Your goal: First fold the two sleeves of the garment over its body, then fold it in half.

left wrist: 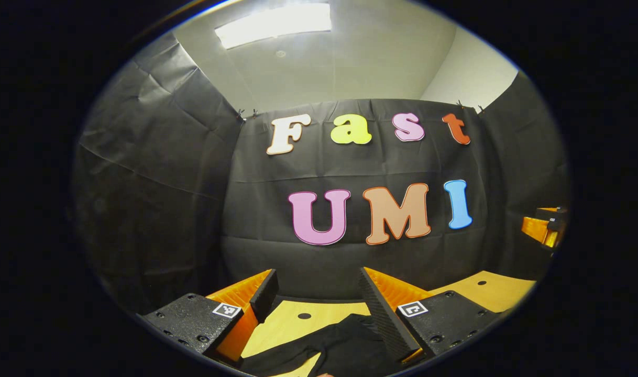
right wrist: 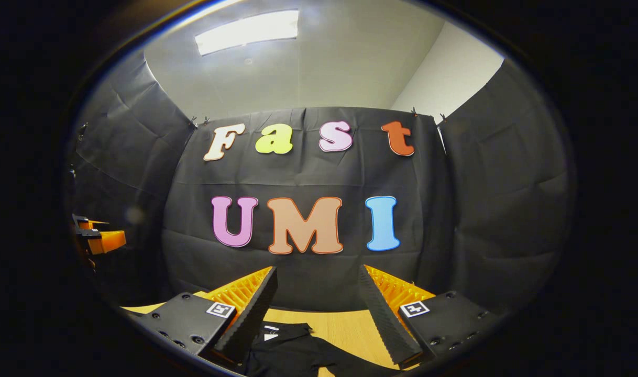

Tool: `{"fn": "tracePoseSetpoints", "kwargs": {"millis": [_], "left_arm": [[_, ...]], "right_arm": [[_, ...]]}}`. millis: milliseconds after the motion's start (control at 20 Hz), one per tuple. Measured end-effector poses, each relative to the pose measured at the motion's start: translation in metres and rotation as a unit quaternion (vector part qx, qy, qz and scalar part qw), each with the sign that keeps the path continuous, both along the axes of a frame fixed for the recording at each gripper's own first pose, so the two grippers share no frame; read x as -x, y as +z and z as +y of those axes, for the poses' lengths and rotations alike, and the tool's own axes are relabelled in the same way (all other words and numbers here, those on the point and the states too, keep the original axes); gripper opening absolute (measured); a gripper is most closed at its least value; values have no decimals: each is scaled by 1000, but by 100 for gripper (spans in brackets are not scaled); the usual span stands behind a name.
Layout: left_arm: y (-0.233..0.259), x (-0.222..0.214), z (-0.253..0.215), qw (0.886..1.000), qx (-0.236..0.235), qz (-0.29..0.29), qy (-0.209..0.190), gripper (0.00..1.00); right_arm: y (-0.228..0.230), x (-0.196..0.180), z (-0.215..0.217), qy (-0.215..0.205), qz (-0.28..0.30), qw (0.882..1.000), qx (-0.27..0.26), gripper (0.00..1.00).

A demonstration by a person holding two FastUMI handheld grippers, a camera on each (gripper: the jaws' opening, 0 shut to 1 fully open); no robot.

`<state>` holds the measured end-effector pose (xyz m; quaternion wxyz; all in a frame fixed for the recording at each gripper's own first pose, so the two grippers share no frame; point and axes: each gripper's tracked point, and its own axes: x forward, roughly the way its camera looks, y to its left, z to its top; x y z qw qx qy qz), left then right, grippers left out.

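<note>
Tools: left (left wrist: 319, 293) and right (right wrist: 316, 293) hovering spread, gripping nothing; lowering squarely onto garment (right wrist: 298, 353) sleeves on counter (left wrist: 277, 327) advised.

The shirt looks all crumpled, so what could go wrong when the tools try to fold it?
1. The shirt is dark and bunched on the table, so a tool may pinch the body, not a sleeve.
2. Both tools, left and right, hang open above it, aimed at the wall, so the reach down might miss.

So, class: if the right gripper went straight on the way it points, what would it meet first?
Probably the booth wall; the right gripper, open, points level, above the black garment and table.
</note>
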<state>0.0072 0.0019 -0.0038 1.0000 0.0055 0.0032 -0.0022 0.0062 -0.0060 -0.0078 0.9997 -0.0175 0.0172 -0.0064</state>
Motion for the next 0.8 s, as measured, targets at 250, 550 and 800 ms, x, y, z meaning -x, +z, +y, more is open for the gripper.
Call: {"fn": "tracePoseSetpoints", "kwargs": {"millis": [250,550,800], "left_arm": [[2,2,-4,1000,3,-2,-3,93],[6,8,-7,1000,8,-6,-5,93],[8,13,-9,1000,7,-8,-7,92]], "right_arm": [[10,7,-6,-7,-13,1000,6,98],[7,20,-18,-17,-9,1000,5,99],[11,26,-23,-20,-11,1000,2,98]]}}
